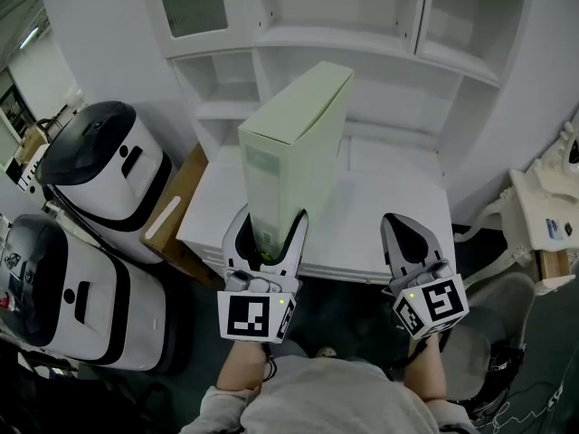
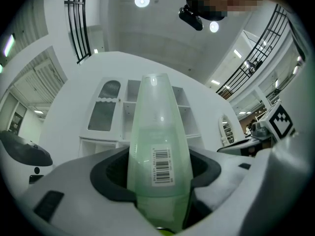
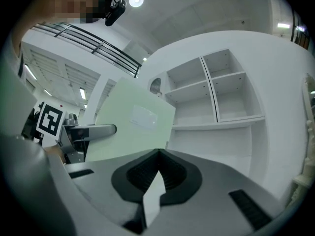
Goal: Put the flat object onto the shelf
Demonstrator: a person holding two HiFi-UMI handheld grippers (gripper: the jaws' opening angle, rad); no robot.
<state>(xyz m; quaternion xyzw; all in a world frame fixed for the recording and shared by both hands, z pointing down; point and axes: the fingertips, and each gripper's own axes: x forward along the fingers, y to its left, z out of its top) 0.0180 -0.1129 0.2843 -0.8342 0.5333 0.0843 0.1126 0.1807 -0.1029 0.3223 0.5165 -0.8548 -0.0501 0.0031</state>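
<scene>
pale green box (image 1: 294, 143), white shelf (image 1: 335, 42)

White left hand-held gripper (image 1: 271, 213) and right hand-held gripper (image 1: 393, 219), dark-padded, black-and-white marker cubes (image 1: 253, 316), grey sleeves (image 1: 222, 403).

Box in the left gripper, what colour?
Pale green box, white barcode label on its narrow edge. Head view shows it best.

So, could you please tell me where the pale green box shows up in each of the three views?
Head view: the box stands upright at centre, clamped in the left gripper.
Left gripper view: the box is dead centre, its narrow barcoded edge towards the camera, between the jaws.
Right gripper view: the box is left of centre, broad face showing.
Shared landmark: the white shelf unit behind the box.
</scene>
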